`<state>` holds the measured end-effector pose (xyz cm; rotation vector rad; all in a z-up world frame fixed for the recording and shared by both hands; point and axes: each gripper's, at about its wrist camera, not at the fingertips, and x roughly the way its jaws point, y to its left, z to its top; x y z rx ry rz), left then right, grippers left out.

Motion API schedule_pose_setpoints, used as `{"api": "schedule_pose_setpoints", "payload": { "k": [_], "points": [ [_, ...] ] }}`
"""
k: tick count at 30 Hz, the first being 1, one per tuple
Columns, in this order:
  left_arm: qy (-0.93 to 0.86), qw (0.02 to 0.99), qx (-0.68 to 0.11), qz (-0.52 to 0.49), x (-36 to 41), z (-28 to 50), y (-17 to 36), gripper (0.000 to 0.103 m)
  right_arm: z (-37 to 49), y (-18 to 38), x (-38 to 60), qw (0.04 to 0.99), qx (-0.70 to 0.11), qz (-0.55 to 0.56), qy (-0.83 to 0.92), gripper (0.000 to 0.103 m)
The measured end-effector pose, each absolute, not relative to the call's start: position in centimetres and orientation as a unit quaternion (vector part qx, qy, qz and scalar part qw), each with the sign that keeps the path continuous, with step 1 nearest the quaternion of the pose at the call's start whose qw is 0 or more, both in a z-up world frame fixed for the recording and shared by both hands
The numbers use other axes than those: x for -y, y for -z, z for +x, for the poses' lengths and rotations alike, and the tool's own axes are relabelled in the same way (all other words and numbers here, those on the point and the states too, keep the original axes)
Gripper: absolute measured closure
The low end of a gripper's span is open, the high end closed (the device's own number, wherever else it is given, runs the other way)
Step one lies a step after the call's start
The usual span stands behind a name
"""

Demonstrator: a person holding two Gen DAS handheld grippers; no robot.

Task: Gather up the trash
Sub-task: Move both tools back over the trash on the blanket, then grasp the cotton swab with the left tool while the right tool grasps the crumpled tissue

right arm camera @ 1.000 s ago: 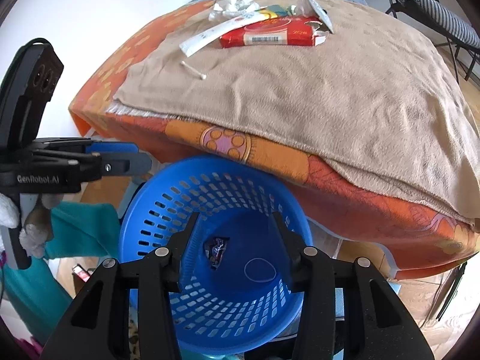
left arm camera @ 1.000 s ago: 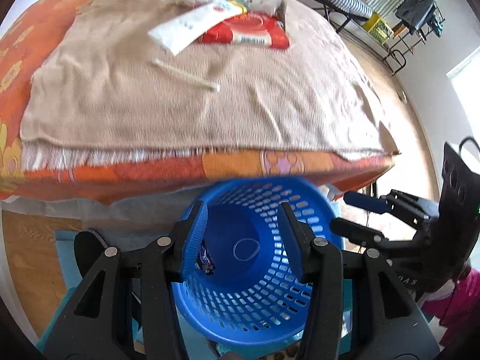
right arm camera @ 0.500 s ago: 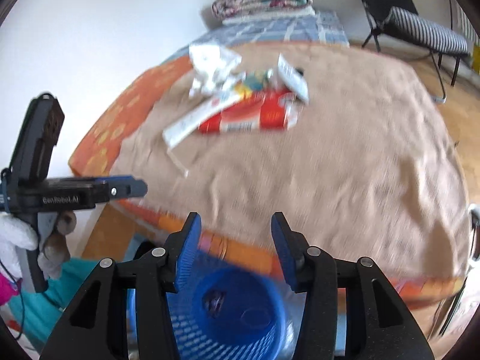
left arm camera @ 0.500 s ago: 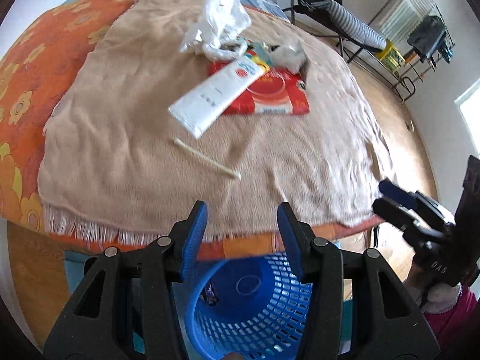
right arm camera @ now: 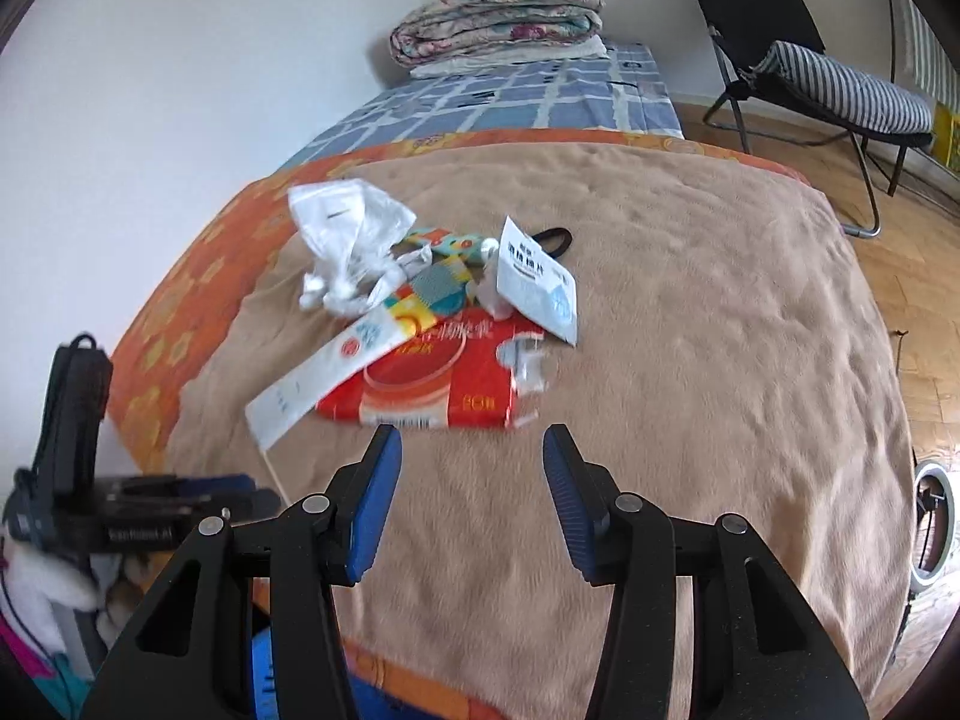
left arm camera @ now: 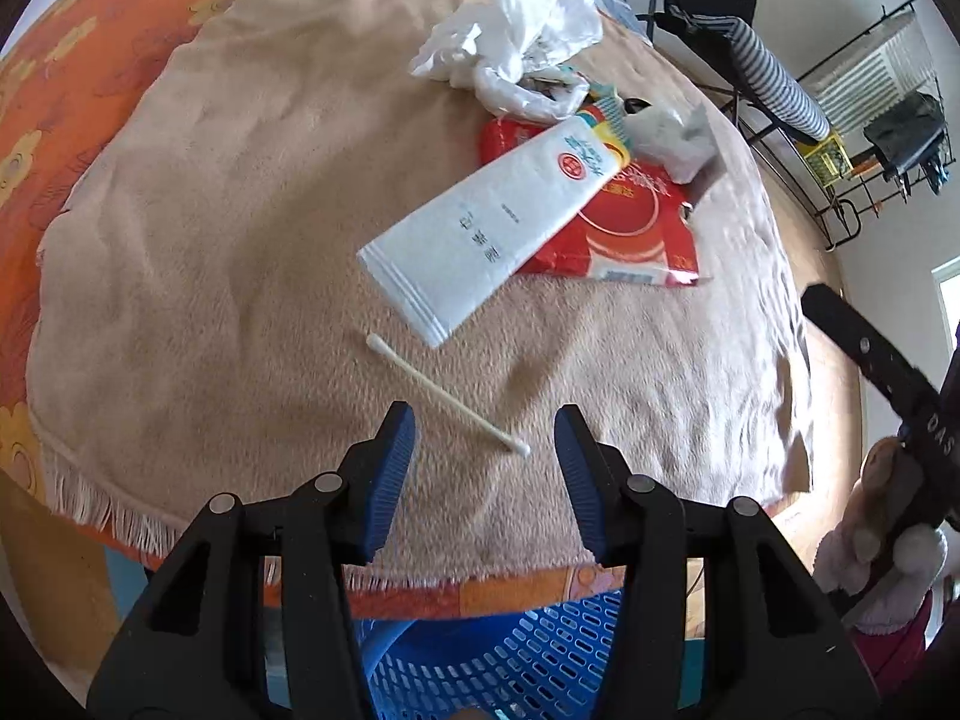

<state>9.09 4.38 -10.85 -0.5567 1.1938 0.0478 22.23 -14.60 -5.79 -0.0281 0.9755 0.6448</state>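
Both grippers are up over the near edge of the bed with the tan fleece blanket [left arm camera: 252, 228] spread on it. Left gripper [left arm camera: 485, 450] has its jaws spread wide and empty, hovering right over the thin white cotton swab [left arm camera: 447, 395] that lies by itself near the blanket's near edge. Right gripper [right arm camera: 471, 468] is also spread wide with nothing in it, just short of the flat red snack packet [right arm camera: 432, 384]. The rest of the trash is piled mid-blanket: a long white tube [left arm camera: 492, 228] lying across the red packet, a crumpled clear plastic bag [left arm camera: 516, 30] behind it, and a small white sachet [right arm camera: 537, 288]. The blue perforated plastic basket [left arm camera: 516, 660] sits below the bed's near edge.
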Motion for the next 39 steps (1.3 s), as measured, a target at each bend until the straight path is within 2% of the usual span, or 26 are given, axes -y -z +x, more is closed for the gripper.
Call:
{"api": "schedule_pose_setpoints", "payload": {
  "k": [5,9,11,17,20,28,29,30,32,37,38,39],
  "points": [
    [-0.028,0.782,-0.561,-0.27,-4.6,9.8,11.8,0.054,24.4,6.6,12.8,0.83,-0.467,-0.028,-0.302,0.055],
    [-0.031,0.79,-0.556,-0.255,-4.4,10.4,11.8,0.066,26.4,7.6,11.6,0.832,-0.472,-0.037,-0.289,0.055],
    [-0.029,0.791,-0.554,-0.257,-4.5,10.6,11.9,0.067,27.1,8.0,11.0,0.834,-0.472,-0.044,-0.281,0.055],
    [-0.023,0.793,-0.554,-0.252,-5.1,10.9,12.0,0.084,29.8,9.3,10.1,0.843,-0.473,-0.06,-0.248,0.055],
    [-0.021,0.791,-0.553,-0.261,-5.8,10.8,12.2,0.088,31.0,10.0,10.4,0.844,-0.478,-0.053,-0.237,0.055],
    [-0.038,0.79,-0.542,-0.283,-6.1,10.6,11.6,0.087,32.1,10.5,10.4,0.846,-0.473,-0.05,-0.241,0.056],
    [-0.039,0.783,-0.548,-0.292,-6.0,10.7,11.7,0.085,32.1,10.4,10.3,0.847,-0.472,-0.051,-0.241,0.058],
    [-0.035,0.778,-0.551,-0.299,-5.9,10.9,11.9,0.076,32.1,10.4,10.2,0.847,-0.47,-0.052,-0.242,0.061],
    [-0.035,0.776,-0.556,-0.296,-5.4,11.3,12.1,0.065,32.0,10.4,10.1,0.847,-0.469,-0.054,-0.245,0.07],
    [-0.049,0.796,-0.553,-0.244,-3.8,12.1,11.7,0.065,32.1,10.3,10.0,0.85,-0.466,-0.056,-0.24,0.07],
    [-0.051,0.8,-0.551,-0.234,-3.6,12.2,11.8,0.066,32.2,10.3,10.0,0.85,-0.465,-0.055,-0.239,0.07],
    [-0.051,0.803,-0.549,-0.226,-3.5,12.2,11.8,0.072,32.2,10.3,10.1,0.85,-0.466,-0.054,-0.239,0.072]
  ]
}}
